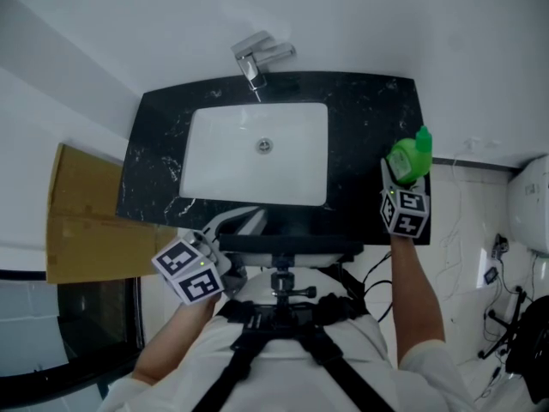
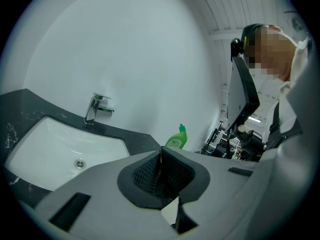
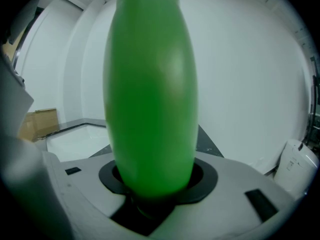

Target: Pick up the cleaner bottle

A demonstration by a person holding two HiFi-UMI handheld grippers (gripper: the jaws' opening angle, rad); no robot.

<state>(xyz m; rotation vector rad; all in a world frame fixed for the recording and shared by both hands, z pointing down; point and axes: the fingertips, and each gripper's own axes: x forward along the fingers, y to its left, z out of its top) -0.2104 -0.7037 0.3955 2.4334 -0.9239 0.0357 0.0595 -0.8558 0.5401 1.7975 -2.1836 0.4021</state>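
The green cleaner bottle (image 1: 408, 157) stands at the right end of the black stone counter (image 1: 369, 114). My right gripper (image 1: 400, 178) is shut on its body. In the right gripper view the bottle (image 3: 150, 94) fills the middle, upright, pinched between the dark pads of the right gripper (image 3: 157, 186). My left gripper (image 1: 240, 221) hangs in front of the counter's near edge, left of centre, holding nothing. In the left gripper view its black pads meet at the left gripper (image 2: 161, 171), and the bottle (image 2: 177, 140) shows small and far off by the wall.
A white basin (image 1: 257, 153) is set into the counter, with a chrome tap (image 1: 257, 58) behind it. Flat cardboard (image 1: 77, 213) lies on the floor at the left. A white appliance (image 1: 532, 204) and cables are at the right.
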